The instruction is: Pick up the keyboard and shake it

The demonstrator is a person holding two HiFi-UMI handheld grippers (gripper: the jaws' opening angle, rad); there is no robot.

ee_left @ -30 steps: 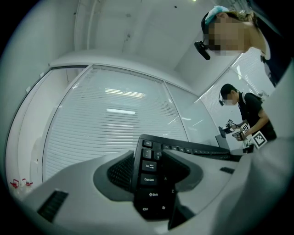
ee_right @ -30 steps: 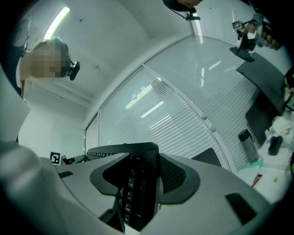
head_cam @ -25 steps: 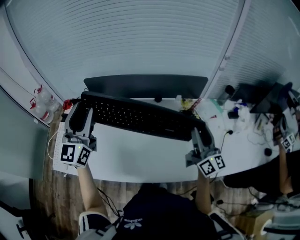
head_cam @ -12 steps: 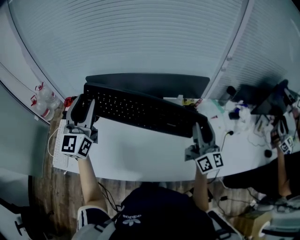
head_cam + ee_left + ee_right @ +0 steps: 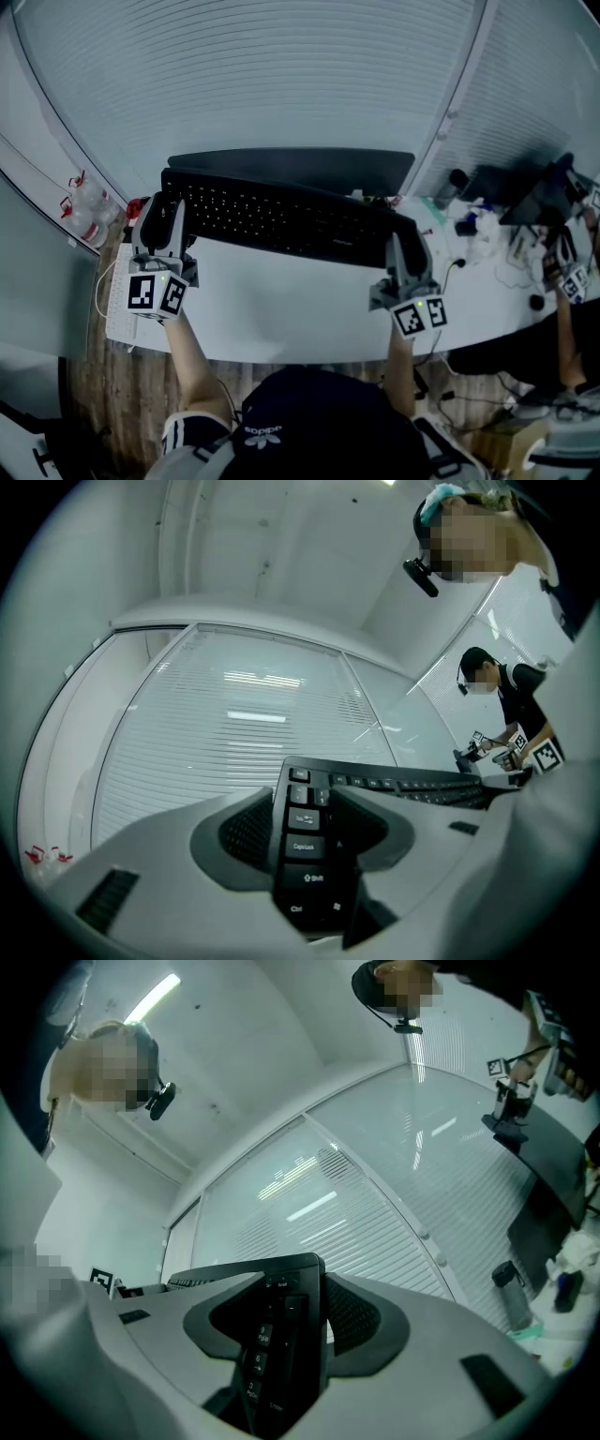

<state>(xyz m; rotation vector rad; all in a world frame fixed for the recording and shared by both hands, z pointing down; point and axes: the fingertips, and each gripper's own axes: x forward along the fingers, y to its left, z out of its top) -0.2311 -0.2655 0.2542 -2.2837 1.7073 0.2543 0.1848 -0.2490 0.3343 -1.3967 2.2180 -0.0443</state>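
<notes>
**Keyboard gripped at both ends, over the far side of the desk**

At the far left, two clear bottles (image 5: 82, 208) with red caps stand against the wall, too small to read. The left gripper (image 5: 167, 210) is clamped on the left end of the black keyboard (image 5: 281, 220). Its own view shows the jaws pressed to both faces of that end, with the Caps Lock, Shift and Ctrl keys legible between them. In the head view the gripper body hides that end.

The keyboard stretches across in front of the dark monitor (image 5: 291, 167), key face toward the person, and covers the monitor's lower edge. Below it lies the white desk (image 5: 281, 314).

The right gripper (image 5: 403, 246) is clamped on the right end. Its view shows number-pad keys between the jaws, and one jaw cuts off the rest of the board.

Further right the desk holds clutter too small to name, apart from a dark bottle (image 5: 457, 181). At the right edge another person's arm (image 5: 565, 328) is partly cut off.
</notes>
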